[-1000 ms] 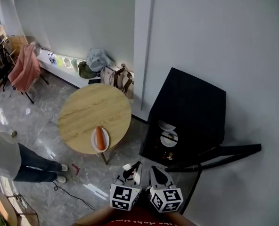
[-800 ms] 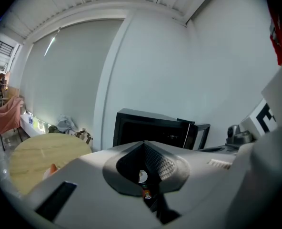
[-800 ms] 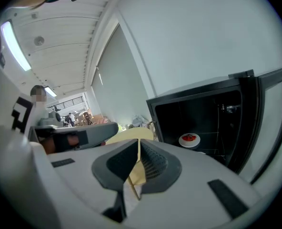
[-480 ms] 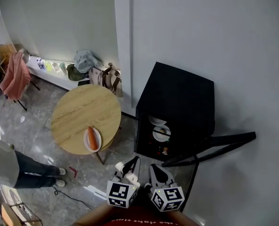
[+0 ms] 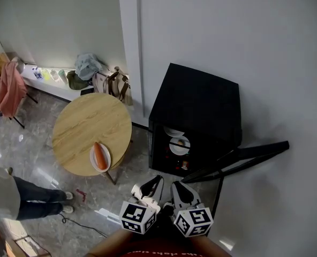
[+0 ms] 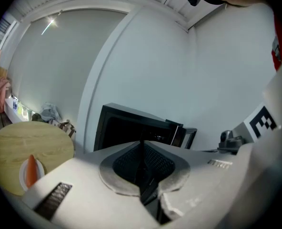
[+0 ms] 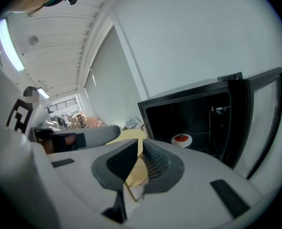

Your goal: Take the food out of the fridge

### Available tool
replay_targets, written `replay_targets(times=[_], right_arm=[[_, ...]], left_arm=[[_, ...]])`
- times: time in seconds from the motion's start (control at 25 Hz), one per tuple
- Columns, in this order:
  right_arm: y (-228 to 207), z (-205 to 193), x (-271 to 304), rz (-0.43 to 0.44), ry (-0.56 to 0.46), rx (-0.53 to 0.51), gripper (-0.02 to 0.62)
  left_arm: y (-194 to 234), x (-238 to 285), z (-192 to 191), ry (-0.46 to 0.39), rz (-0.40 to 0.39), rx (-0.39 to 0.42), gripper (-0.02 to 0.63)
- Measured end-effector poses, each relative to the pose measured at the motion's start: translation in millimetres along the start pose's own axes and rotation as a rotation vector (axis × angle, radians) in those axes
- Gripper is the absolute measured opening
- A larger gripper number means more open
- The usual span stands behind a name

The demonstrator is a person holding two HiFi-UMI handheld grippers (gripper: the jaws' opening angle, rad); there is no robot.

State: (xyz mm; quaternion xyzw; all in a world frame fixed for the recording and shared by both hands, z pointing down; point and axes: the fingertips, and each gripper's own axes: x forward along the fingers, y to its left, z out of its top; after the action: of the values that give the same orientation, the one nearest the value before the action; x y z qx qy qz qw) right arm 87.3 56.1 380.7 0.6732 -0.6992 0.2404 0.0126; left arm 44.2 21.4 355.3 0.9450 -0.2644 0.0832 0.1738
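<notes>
A black fridge (image 5: 196, 111) stands on the floor against the white wall, its door (image 5: 244, 158) swung open to the right. Inside, a white plate with red food (image 5: 179, 143) sits on a shelf below another plate (image 5: 172, 132); it is the plate with red food (image 7: 181, 139) in the right gripper view. Both grippers hang side by side in front of the fridge, apart from it. My left gripper (image 5: 156, 182) (image 6: 142, 147) is shut and empty. My right gripper (image 5: 175, 187) (image 7: 139, 147) is shut too, with nothing in it.
A round wooden table (image 5: 89, 127) stands left of the fridge and bears a white plate with a carrot (image 5: 99, 156). Bags and clothes (image 5: 102, 76) lie along the wall behind it. A person's legs (image 5: 35, 197) show at the left, and a cable (image 5: 83, 225) trails on the floor.
The view has swung toward the fridge: the fridge and table have slid left in the picture. Both grippers stay shut, low in the picture, and have shifted slightly.
</notes>
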Motion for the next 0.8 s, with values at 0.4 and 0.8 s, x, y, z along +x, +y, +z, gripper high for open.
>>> replay_targets(times=[0.4, 0.8], right_arm=[[-51.9, -23.2, 23.9, -0.049, 0.093, 0.078, 0.086], [-148.9, -81.9, 99.3, -0.091, 0.166, 0.170, 0.085]], left_arm=[[9.3, 62.4, -50.7, 0.115, -0.008, -0.151, 0.011], [52.8, 164.6, -141.9, 0.055, 0.089, -0.618, 0.057]])
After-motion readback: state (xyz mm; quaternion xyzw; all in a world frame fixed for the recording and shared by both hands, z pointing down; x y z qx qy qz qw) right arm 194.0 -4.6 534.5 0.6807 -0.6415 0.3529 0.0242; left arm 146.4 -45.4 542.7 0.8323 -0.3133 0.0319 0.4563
